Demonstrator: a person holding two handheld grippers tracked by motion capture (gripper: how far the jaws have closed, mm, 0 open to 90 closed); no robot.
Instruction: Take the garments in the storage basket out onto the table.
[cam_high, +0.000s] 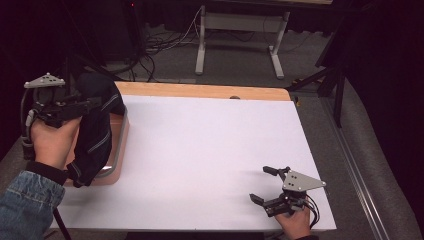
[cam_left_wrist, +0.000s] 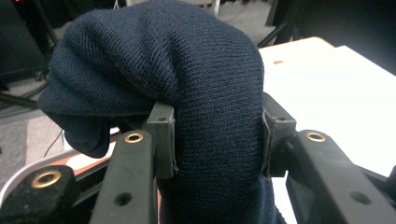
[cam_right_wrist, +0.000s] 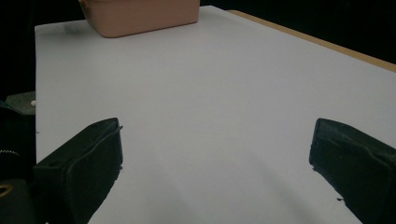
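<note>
Okay, left claw (cam_high: 95, 102) is clamped on the navy knit garment (cam_high: 95, 135), both pads (cam_left_wrist: 163, 140) biting into a thick bunched fold near its top. I've got it lifted above the pink tub (cam_high: 120, 150) at the left edge of the worktop (cam_high: 210, 150); most of the fabric hangs straight down from the grip, with the tail draping toward the tub's rim. Grabbing a gathered fold rather than a single layer looks deliberate: more bulk between the pads, less chance of the knit sliding out while it hangs. Can't tell from here whether the lower end is touching the inside of the tub or just hanging over the rim.

Right claw (cam_high: 265, 185) sits near the front-right corner of the worktop, jaws wide apart, nothing between them, pointed across the white surface toward the tub (cam_right_wrist: 140, 16). I read that as parked and ready, well apart from the garment.

My judgement: the lift-out is underway, and the risk is the hanging tail catching on the tub's rim and dragging the tub along.
</note>
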